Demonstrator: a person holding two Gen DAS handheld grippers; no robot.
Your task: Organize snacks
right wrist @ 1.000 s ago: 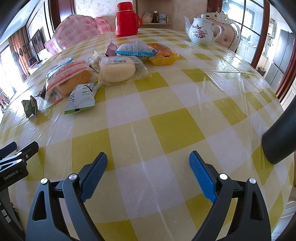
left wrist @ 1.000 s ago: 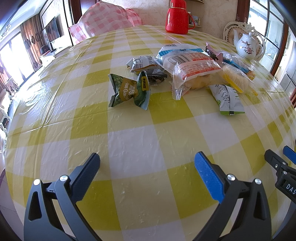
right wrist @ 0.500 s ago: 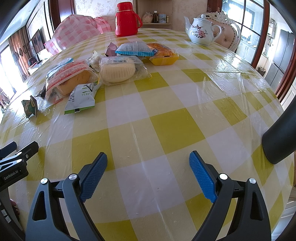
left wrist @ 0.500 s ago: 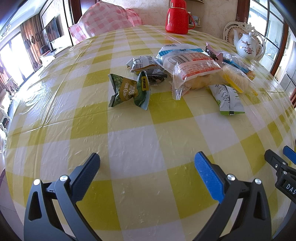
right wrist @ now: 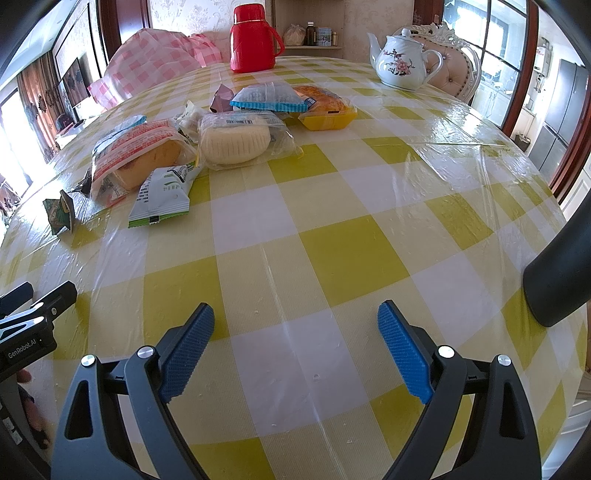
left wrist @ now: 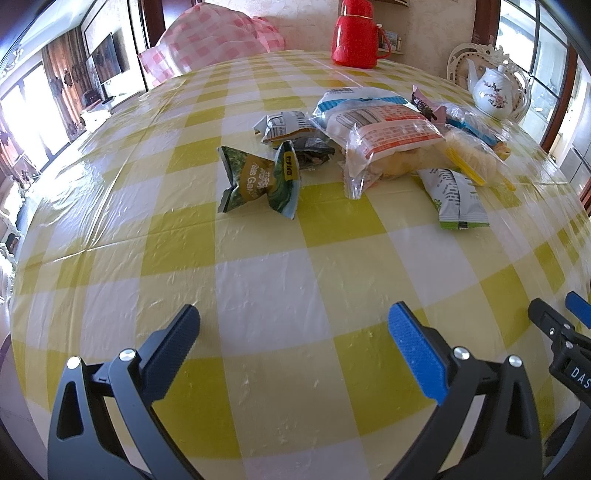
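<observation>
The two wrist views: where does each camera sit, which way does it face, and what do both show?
Left wrist view: sits on the left gripper, low over the near table edge, facing the green snack bag; its open jaws and the right gripper's tip show.
Right wrist view: sits on the right gripper, facing the white teapot; its open jaws and a fingertip show.
Shared: red thermos, snack pile, checked tablecloth.

Each hand-held gripper (left wrist: 293,328) (right wrist: 295,326) has black triangular arms with silver screws. Ribbed blue pads (right wrist: 404,354) line the fingers. White "GenRobot.AI" lettering sits at nine o'clock.
</observation>
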